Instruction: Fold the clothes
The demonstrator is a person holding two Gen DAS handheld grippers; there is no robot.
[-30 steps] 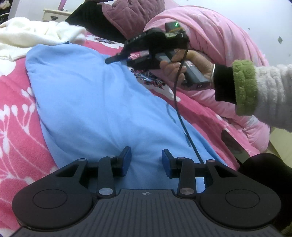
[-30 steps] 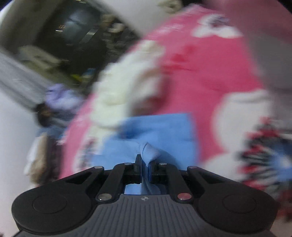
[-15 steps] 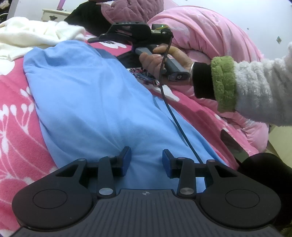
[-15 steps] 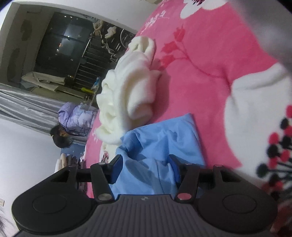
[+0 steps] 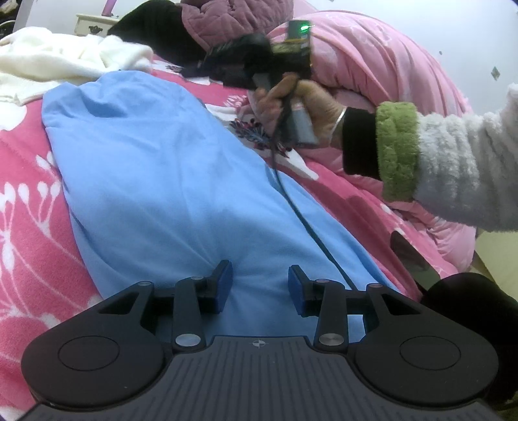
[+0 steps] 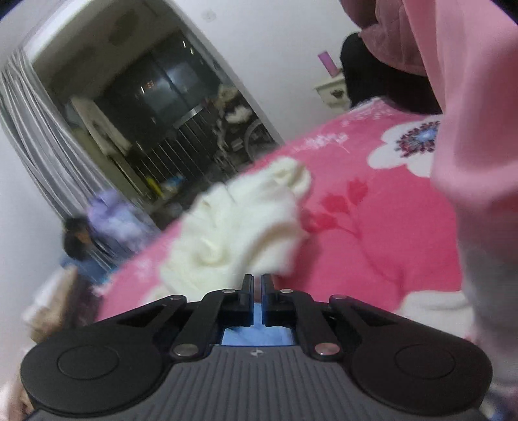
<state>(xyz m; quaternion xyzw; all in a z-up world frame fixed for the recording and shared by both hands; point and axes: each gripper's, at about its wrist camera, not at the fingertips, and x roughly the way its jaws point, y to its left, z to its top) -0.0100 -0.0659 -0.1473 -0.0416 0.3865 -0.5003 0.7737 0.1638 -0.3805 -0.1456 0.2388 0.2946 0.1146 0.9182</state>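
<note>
A light blue garment (image 5: 162, 181) lies lengthwise on the pink flowered bedspread (image 5: 22, 194), folded into a long band. My left gripper (image 5: 259, 278) is open, fingers low over the garment's near end with cloth showing between them. At the far end a hand in a fleecy sleeve holds my right gripper (image 5: 226, 61) above the bed, blurred. In the right wrist view my right gripper (image 6: 257, 281) is shut with nothing between its fingers, and blue cloth (image 6: 255, 336) shows below it. A cream garment (image 6: 239, 226) lies bunched ahead of it, also at far left (image 5: 58, 61).
A rolled pink quilt (image 5: 372, 64) bulks along the right side. A dark and mauve padded jacket (image 5: 233, 16) lies at the bed's head by a white nightstand (image 5: 94, 24). The right gripper's cable (image 5: 307, 226) trails over the blue garment. A person (image 6: 77, 236) sits beyond the bed.
My right gripper let go of the blue cloth it held, opened, then shut empty and rose, swinging up away from the garment. The left gripper stayed still and open.
</note>
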